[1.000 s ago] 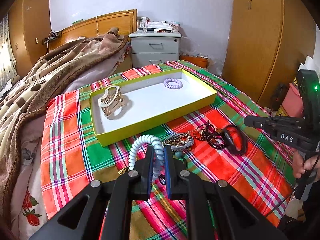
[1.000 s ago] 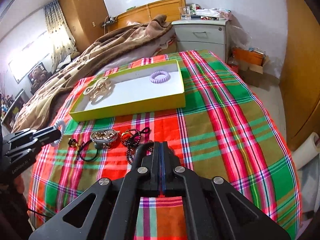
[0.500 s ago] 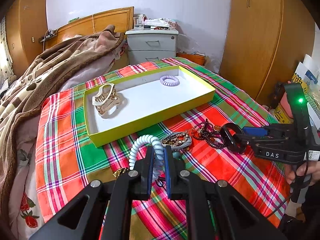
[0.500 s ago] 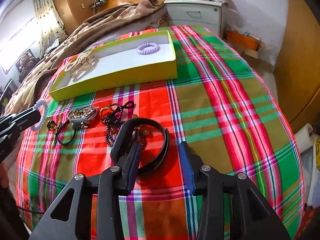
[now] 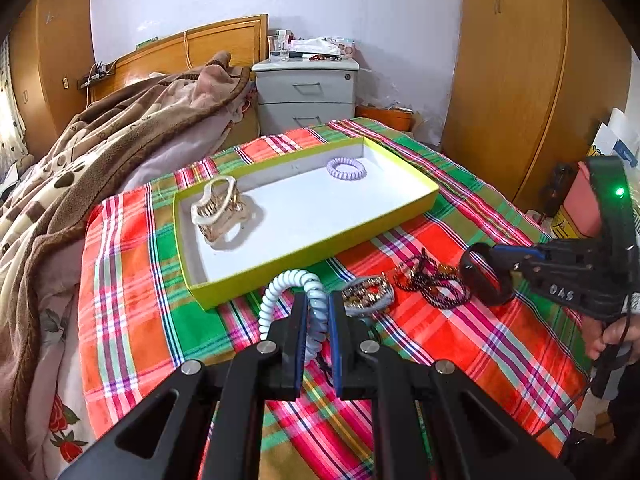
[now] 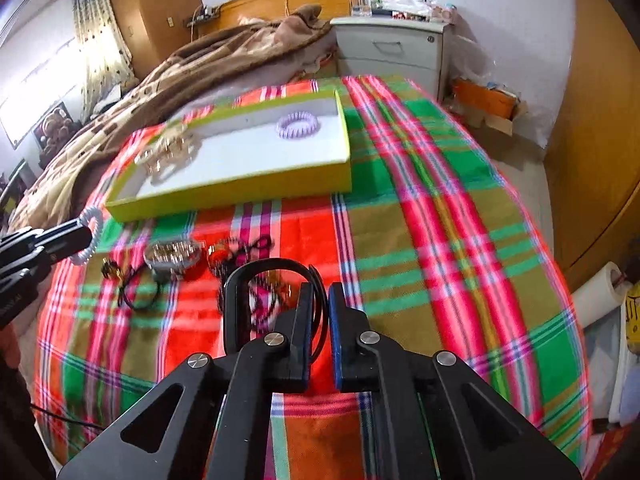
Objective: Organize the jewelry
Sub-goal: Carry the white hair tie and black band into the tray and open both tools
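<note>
The white floor of the yellow tray (image 5: 404,216) lies open between the claw clip (image 5: 218,212) and purple coil (image 5: 346,168).

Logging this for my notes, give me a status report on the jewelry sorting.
Left gripper shut on white coil tie. Right gripper just closed on black band. Tray holds claw clip, purple tie. Nothing blocking tray.

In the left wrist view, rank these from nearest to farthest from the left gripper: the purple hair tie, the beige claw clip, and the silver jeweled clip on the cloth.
From the left gripper:
1. Silver jeweled clip, on the cloth just right of the fingertips.
2. Beige claw clip, in the box's near left end.
3. Purple hair tie, at the box's far right end.
</note>
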A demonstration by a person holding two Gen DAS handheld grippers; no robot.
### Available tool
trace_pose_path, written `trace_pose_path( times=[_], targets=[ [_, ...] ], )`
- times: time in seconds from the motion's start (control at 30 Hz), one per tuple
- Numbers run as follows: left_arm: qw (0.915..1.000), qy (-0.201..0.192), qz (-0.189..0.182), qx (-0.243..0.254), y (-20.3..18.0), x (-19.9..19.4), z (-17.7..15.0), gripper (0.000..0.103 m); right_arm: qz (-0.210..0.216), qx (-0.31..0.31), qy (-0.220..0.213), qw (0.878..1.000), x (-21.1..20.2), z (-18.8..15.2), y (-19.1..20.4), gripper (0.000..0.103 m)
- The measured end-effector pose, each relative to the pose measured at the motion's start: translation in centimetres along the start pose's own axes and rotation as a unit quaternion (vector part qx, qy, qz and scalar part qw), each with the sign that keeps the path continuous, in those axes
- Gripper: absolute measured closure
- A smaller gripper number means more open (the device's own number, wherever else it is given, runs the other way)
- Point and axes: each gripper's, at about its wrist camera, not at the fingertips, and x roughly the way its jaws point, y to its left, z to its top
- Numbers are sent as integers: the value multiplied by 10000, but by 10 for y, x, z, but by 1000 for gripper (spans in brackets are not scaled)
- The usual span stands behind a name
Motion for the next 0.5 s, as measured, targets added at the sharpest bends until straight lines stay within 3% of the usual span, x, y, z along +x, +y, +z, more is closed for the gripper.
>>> trace_pose_path(
  times=[0.2,0.5],
  targets=[
    [9999,-48,27,147,4,3,21,92,95,-38,-224,9997,0,37,-1,95],
    [9999,5,34,155,13,29,52,92,200,-251,-228,9992,35,98,7,95]
  ],
)
